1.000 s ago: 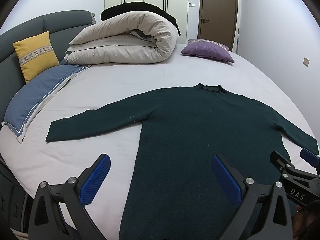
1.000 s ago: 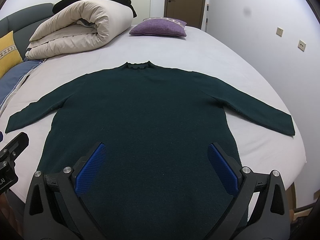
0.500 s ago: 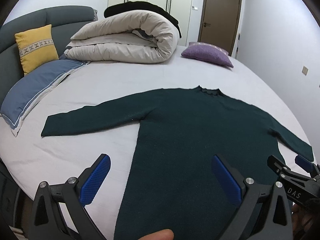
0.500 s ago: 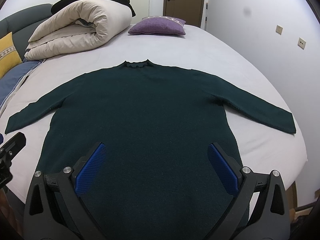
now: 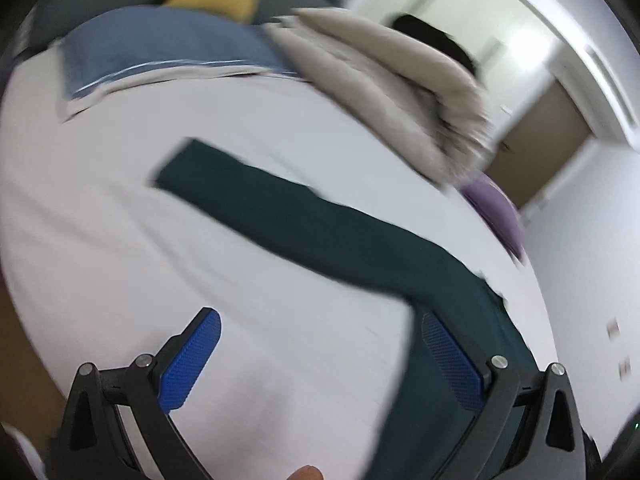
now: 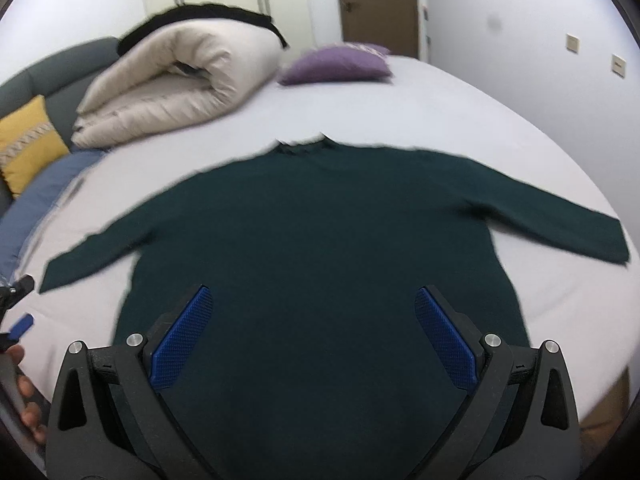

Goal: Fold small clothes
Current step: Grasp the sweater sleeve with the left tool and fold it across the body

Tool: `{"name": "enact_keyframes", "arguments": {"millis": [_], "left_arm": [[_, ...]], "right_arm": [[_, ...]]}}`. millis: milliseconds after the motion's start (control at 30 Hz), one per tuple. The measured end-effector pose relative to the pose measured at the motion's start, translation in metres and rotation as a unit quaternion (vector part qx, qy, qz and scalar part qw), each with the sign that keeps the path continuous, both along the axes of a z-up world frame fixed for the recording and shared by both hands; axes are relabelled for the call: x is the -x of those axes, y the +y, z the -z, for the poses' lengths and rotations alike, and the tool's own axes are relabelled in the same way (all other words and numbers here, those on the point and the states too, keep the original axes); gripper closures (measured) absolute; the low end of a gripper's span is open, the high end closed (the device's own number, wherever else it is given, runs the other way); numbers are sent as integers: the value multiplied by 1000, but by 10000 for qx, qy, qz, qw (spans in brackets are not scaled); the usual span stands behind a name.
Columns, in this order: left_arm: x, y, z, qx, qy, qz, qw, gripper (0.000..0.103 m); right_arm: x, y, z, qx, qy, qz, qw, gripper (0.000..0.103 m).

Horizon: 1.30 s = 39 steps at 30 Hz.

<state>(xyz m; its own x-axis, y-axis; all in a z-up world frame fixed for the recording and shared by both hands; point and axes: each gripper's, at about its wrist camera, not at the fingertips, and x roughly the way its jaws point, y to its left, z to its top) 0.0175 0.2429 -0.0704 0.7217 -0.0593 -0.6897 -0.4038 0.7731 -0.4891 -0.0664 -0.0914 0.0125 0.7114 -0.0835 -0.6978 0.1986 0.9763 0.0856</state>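
A dark green long-sleeved sweater (image 6: 320, 240) lies flat on the white bed (image 6: 460, 120), both sleeves spread out. My right gripper (image 6: 314, 332) hovers open above its lower body, nothing between the blue pads. In the left wrist view the picture is tilted and blurred: the sweater's left sleeve (image 5: 288, 216) runs across the sheet, and my left gripper (image 5: 320, 356) is open over the bare sheet below the sleeve, its right pad at the edge of the sweater's body. The left gripper's tip (image 6: 18, 292) shows at the far left of the right wrist view.
A rolled beige duvet (image 6: 176, 88) with a black garment on top lies at the head of the bed. A purple cushion (image 6: 336, 66), a blue pillow (image 5: 160, 52) and a yellow cushion (image 6: 28, 144) sit around it. A brown door (image 6: 376, 4) stands behind.
My left gripper has swung sharply left and tilted, now facing the left sleeve. My right gripper has shifted slightly back and up. Both stay open.
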Motion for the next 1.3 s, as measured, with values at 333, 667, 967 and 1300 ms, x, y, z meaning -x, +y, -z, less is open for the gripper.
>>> {"name": "enact_keyframes", "arguments": {"millis": [333,667,967,1300], "left_arm": [[-34,108,74,2649,-162,-1176,9569,5],[-70,134,95,3227,-402,-1732,9296,30],[-114,90,53,2301,-166,-915,9687,95],[-174,-183,-29,-477,-211,2087,9766,95]], "right_arm": [[-59,50,-5,-761,-386,-830,9929,1],[-102,71,20,-1473,-185,-1109,9827,13],[-95,34,27,-1656,-253,-995,9808,22],[-75,-82,40,-2053,-392,-95,9779,28]]}}
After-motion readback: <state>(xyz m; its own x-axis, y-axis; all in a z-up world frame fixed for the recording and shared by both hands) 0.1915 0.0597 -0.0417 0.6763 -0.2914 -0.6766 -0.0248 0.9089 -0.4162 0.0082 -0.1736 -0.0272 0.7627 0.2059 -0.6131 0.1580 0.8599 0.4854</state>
